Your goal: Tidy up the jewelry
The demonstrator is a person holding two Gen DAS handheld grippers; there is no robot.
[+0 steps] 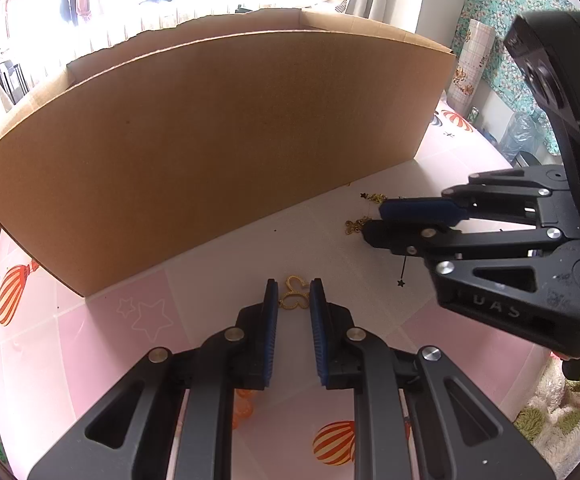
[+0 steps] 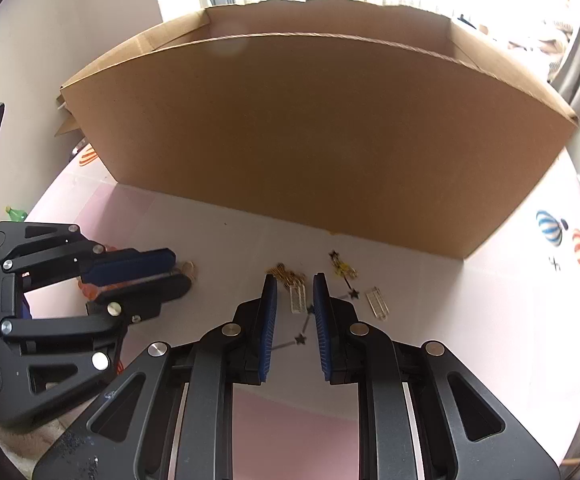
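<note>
In the left wrist view my left gripper [image 1: 294, 294] is open, low over the table, with a gold butterfly-shaped earring [image 1: 294, 294] lying between its fingertips. My right gripper [image 1: 374, 220] shows at the right, near a gold earring [image 1: 354, 226] and a black star drop earring [image 1: 402, 280]. In the right wrist view my right gripper [image 2: 294, 292] is open around a clear rectangular earring [image 2: 298, 298], beside a gold cluster [image 2: 283, 272]. A black star chain earring [image 2: 304, 336] lies under it. My left gripper [image 2: 181, 276] is at the left.
A large open cardboard box [image 1: 225, 136] stands just behind the jewelry, also in the right wrist view [image 2: 330, 140]. A second clear earring [image 2: 377, 303] and a yellow-and-black star earring [image 2: 344, 269] lie to the right. The pink tablecloth [image 1: 89, 340] has balloon prints.
</note>
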